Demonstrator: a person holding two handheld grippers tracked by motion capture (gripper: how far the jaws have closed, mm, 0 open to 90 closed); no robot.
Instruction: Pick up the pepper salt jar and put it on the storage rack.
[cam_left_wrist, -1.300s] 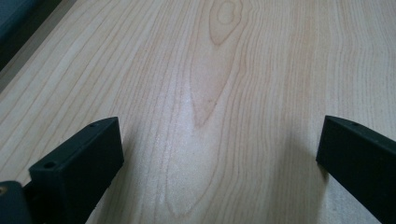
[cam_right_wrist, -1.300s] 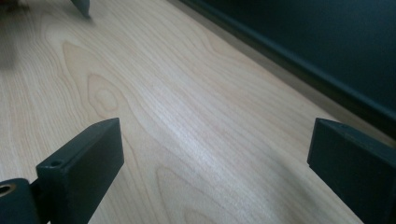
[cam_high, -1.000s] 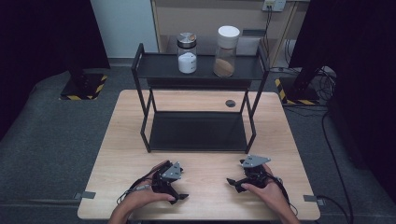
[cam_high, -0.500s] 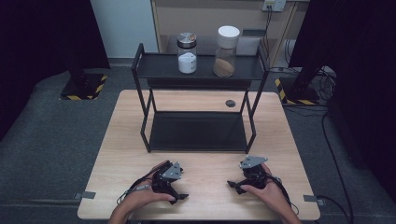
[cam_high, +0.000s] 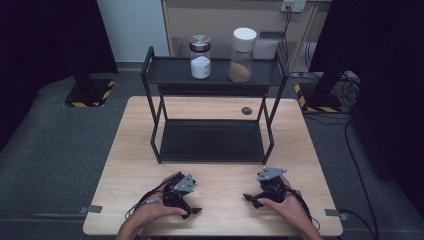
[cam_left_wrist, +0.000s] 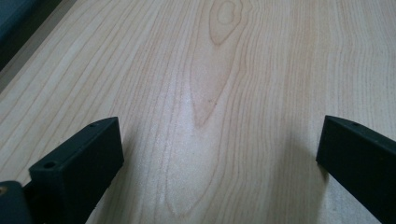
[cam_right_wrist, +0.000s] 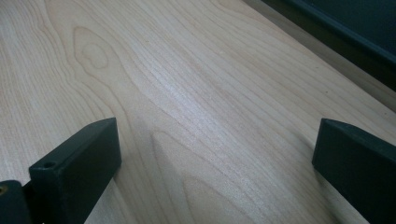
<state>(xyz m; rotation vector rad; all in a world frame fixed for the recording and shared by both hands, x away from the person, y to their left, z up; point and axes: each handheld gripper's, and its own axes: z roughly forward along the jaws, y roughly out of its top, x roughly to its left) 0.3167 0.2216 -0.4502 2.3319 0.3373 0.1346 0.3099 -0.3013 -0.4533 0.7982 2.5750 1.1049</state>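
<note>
— Where are the two tools?

— Both rest low on the near part of the table (cam_high: 220, 105), well apart from each other. The left gripper (cam_high: 192, 211) sits in the person's left hand (cam_high: 152, 214), the right gripper (cam_high: 250, 198) in the right hand (cam_high: 285, 207). The tips of the two point roughly toward each other.

— And the jaws?

— Wide on both, with bare wood between them. In the left gripper view the left gripper (cam_left_wrist: 219, 140) has only light grain in its gap; the same holds for the right gripper (cam_right_wrist: 217, 140) in the right gripper view. The right one's jaws have just been opening, and nothing lies between them.

— What is nearest to them?

— A black rack (cam_high: 212, 141) stands ahead of both grippers, its low shelf just beyond them. On its top shelf, far ahead, stand two jars — the left jar (cam_high: 200, 56) with a metal lid and white contents, the right jar (cam_high: 242, 48) taller, with a white lid and brown contents. Neither gripper touches the rack or a jar.

— Anything else on the wood?

— A small dark round disc (cam_high: 246, 110) behind the rack, toward the right gripper's side.

— And the room?

— Grey floor (cam_high: 55, 150) around the table, black drapes on both sides, and cables (cam_high: 350, 85) on the floor far off on the right.
</note>
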